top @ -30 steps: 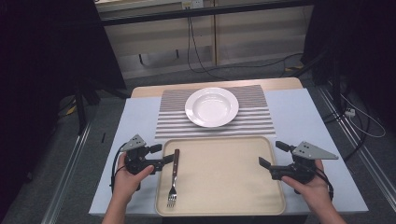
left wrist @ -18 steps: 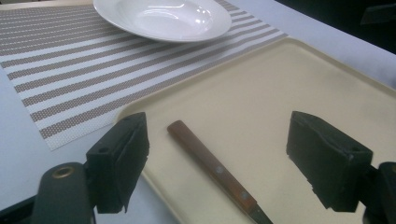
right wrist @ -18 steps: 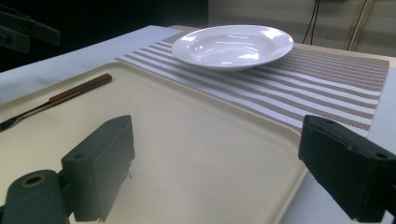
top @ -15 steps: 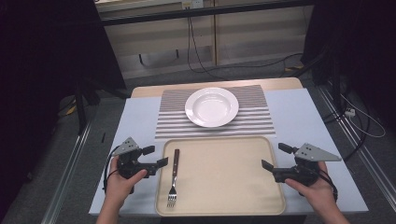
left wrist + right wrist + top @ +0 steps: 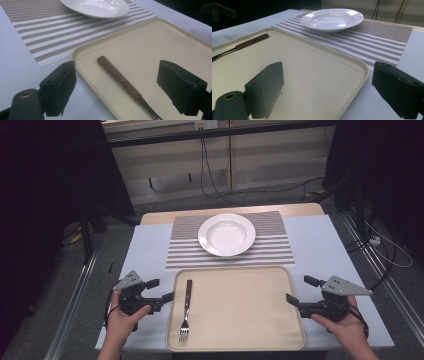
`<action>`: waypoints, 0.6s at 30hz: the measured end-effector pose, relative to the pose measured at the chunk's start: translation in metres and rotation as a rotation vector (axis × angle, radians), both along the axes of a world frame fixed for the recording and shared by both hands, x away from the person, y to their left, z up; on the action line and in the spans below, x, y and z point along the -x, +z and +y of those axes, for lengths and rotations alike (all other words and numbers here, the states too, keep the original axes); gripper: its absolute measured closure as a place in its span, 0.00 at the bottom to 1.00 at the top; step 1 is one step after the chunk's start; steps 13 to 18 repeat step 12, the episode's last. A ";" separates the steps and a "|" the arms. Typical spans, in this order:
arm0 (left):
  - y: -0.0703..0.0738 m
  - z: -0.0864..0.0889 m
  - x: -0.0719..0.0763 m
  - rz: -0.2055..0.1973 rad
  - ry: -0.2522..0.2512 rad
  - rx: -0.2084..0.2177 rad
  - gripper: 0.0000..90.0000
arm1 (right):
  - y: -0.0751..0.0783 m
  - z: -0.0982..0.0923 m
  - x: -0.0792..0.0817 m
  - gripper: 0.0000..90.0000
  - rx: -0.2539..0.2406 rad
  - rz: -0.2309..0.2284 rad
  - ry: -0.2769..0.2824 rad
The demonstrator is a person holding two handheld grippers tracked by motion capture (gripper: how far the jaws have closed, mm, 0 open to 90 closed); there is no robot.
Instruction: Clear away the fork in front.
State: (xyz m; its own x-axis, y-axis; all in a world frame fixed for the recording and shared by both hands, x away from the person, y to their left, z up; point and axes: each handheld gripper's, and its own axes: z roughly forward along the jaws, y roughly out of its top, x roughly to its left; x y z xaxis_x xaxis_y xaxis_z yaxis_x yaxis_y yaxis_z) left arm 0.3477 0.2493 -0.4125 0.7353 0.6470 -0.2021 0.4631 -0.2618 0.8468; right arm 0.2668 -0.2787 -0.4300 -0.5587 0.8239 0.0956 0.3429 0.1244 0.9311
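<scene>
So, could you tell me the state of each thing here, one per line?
left gripper: open, holds nothing, beside the tray's left edge
right gripper: open, holds nothing, at the tray's right edge
fork: lying flat in the tray, tines toward the person
plate: empty, upright on the striped mat
tray: holds the fork alone

I see a pale blue worktop [image 5: 145, 252] with a brown-and-white striped placemat [image 5: 272, 251] laid at its far middle. A round white shallow plate [image 5: 226, 234] sits on that mat. Nearer to me lies a beige rectangular plastic tray [image 5: 240, 320], its far edge just beside the mat. A fork with a brown wooden handle [image 5: 186, 310] rests in the tray's left part, tines toward me. Beyond the worktop, black cables [image 5: 210, 175] hang over grey floor.
</scene>
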 end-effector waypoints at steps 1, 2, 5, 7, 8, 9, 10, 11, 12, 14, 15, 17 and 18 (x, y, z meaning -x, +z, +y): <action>0.000 0.001 0.000 0.000 -0.001 -0.004 0.18 | -0.001 -0.001 0.000 0.12 0.001 -0.003 -0.002; -0.001 0.003 0.001 0.003 0.002 -0.004 0.18 | -0.001 -0.002 0.000 0.12 -0.002 -0.001 -0.002; -0.002 0.007 0.002 0.002 0.007 0.002 0.17 | -0.002 -0.003 0.000 0.12 -0.001 -0.007 -0.005; -0.003 0.008 0.002 0.003 0.011 0.009 0.17 | -0.002 -0.004 0.000 0.12 -0.007 -0.010 -0.005; -0.003 0.008 0.002 0.003 0.013 0.009 0.16 | -0.002 -0.005 -0.001 0.12 -0.007 -0.010 -0.010; -0.004 0.008 0.002 0.004 0.013 0.010 0.15 | -0.003 -0.005 -0.001 0.12 -0.006 -0.011 -0.011; -0.004 0.008 0.002 0.005 0.015 0.009 0.15 | -0.003 -0.005 -0.001 0.12 -0.006 -0.011 -0.011; -0.004 0.008 0.002 0.004 0.014 0.003 0.15 | -0.003 -0.006 -0.001 0.12 -0.009 -0.012 -0.014; -0.004 0.009 0.002 0.002 0.013 0.002 0.15 | -0.003 -0.006 -0.001 0.12 -0.010 -0.011 -0.014; -0.004 0.009 0.002 0.002 0.013 0.002 0.15 | -0.003 -0.006 -0.001 0.12 -0.010 -0.011 -0.014; -0.004 0.009 0.002 0.002 0.013 0.002 0.15 | -0.003 -0.006 -0.001 0.12 -0.010 -0.011 -0.014; -0.004 0.009 0.002 0.002 0.013 0.002 0.15 | -0.003 -0.006 -0.001 0.12 -0.010 -0.011 -0.014; -0.004 0.009 0.002 0.002 0.013 0.002 0.15 | -0.003 -0.006 -0.001 0.12 -0.010 -0.011 -0.014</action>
